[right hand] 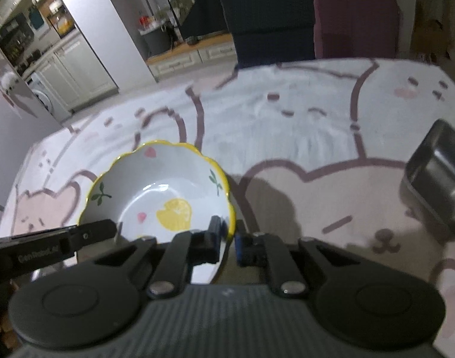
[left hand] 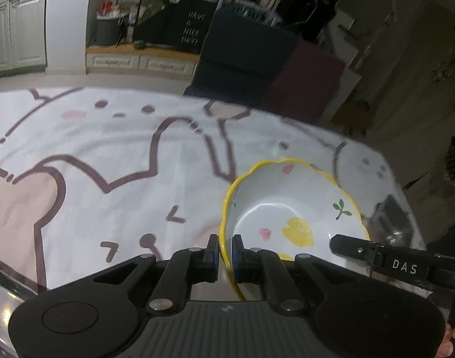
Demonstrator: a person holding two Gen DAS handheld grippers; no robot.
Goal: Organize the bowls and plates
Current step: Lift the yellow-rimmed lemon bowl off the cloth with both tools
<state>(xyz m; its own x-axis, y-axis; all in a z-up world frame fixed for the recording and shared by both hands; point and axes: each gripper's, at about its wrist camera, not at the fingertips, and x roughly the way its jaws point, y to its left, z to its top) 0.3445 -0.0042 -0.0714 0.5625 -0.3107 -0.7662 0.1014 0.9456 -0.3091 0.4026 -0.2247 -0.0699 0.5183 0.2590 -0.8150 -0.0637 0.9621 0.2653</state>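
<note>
left gripper (left hand: 225, 249): jaws nearly together, pinching the near-left rim of the bowl (left hand: 290, 208); blue pads sit on either side of the yellow edge, one inside, one outside.
right gripper (right hand: 227, 240): jaws narrow, clamped on the bowl's near-right rim; left finger inside the bowl, right finger outside.
bowl: white ceramic, scalloped yellow rim, painted lemon, green sprigs and pink hearts inside. Upright, held on opposite sides by both grippers, over the near part of the desk (right hand: 287, 125). Whether its base touches the cloth I cannot tell; base is hidden behind the grippers.
bowl contents: empty.
desk: covered with a white cloth printed with pink cartoon animals outlined in brown.
metal tray (right hand: 436, 179): rectangular steel container, on the cloth at the far right of the right wrist view, well apart from the bowl; in the left wrist view it shows just behind the bowl's right rim.
cross-view: each camera sees the other gripper's finger reaching in at the opposite rim.
background: dark blue chair (left hand: 245, 47) and maroon chair (right hand: 355, 15) behind the desk; kitchen cabinets further back, blurred.
</note>
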